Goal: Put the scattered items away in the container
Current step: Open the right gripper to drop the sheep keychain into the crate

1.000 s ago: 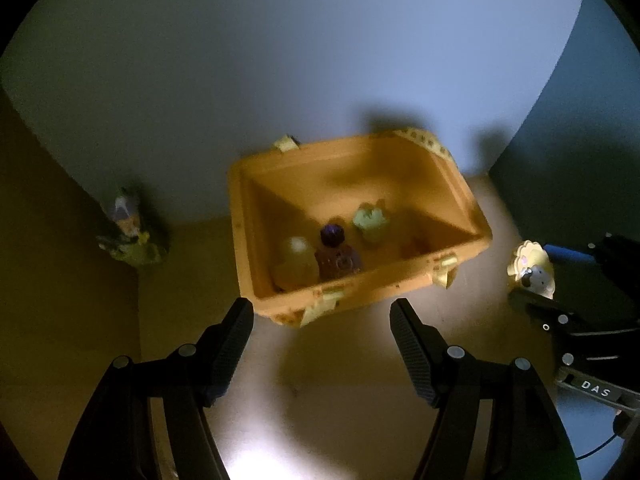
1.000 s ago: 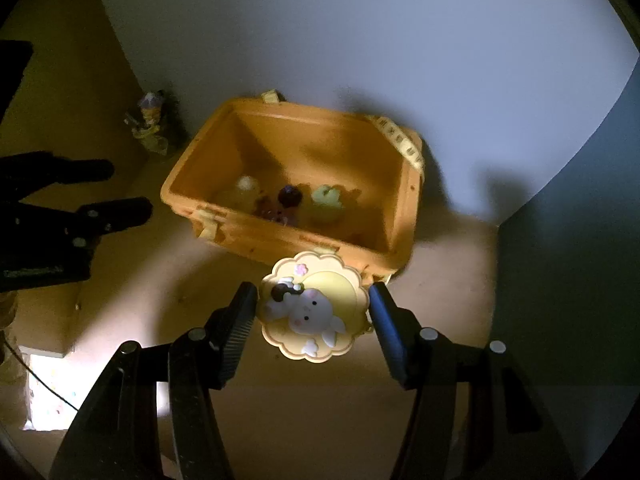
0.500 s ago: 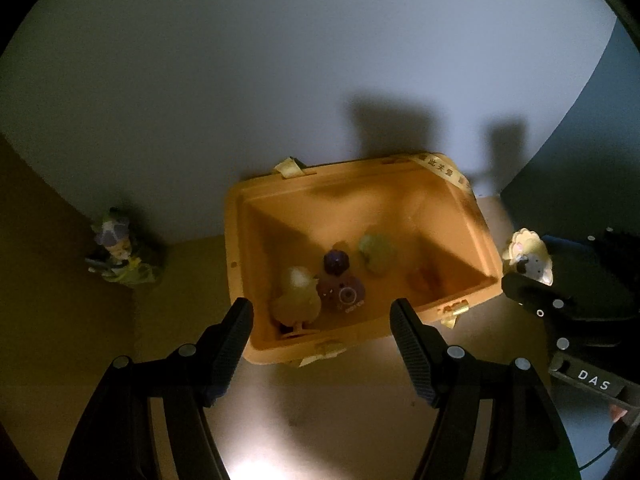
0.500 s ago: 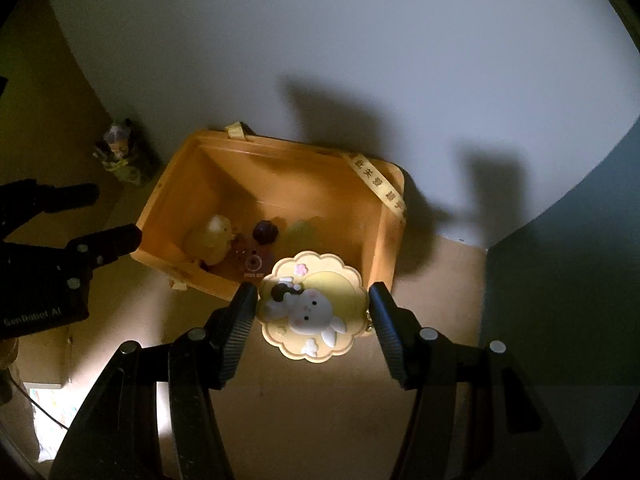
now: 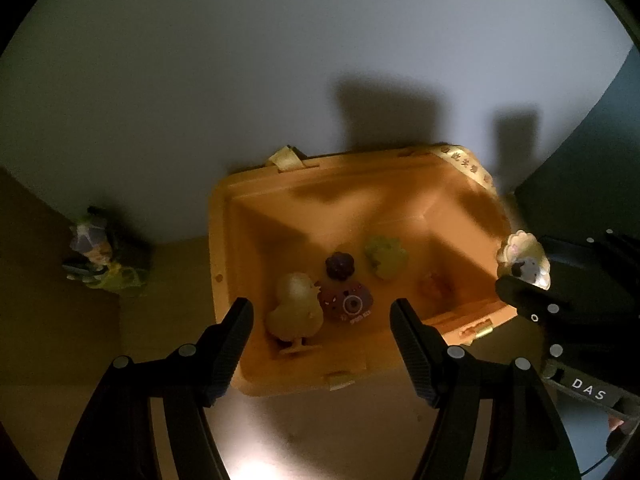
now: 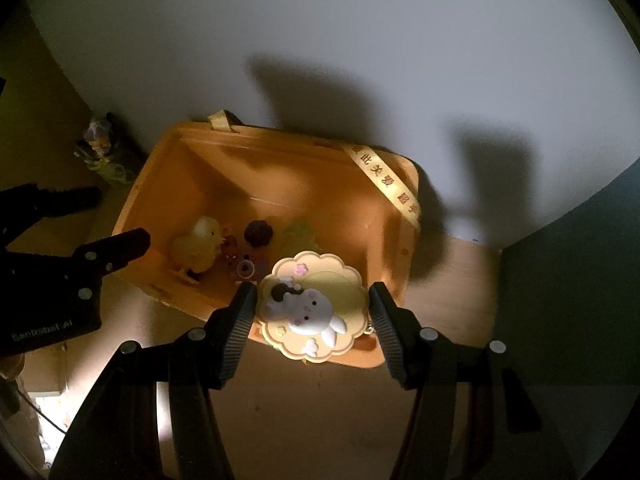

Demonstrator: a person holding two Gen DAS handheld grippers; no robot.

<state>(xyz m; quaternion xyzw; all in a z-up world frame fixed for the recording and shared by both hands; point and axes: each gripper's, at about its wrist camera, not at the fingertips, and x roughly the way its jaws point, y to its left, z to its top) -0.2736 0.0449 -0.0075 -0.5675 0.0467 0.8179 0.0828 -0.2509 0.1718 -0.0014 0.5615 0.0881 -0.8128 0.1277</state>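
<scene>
An orange box stands against a pale wall. Inside lie a yellow chick, a dark red toy camera, a green piece and a small orange piece. My right gripper is shut on a flat yellow scalloped bunny tag, held over the box's near right rim. The same bunny tag shows at the right in the left wrist view. My left gripper hangs open over the box's near left part, with nothing between its fingers.
A small figurine with a purple head on a green base stands on the tan tabletop left of the box, by the wall. A dark panel closes the right side. A printed yellow ribbon lies over the box's far right corner.
Both grippers have moved forward toward the box, which looks larger and lower in both views. The bunny tag now overlaps the box's near rim. Neither gripper's jaw gap changed.
</scene>
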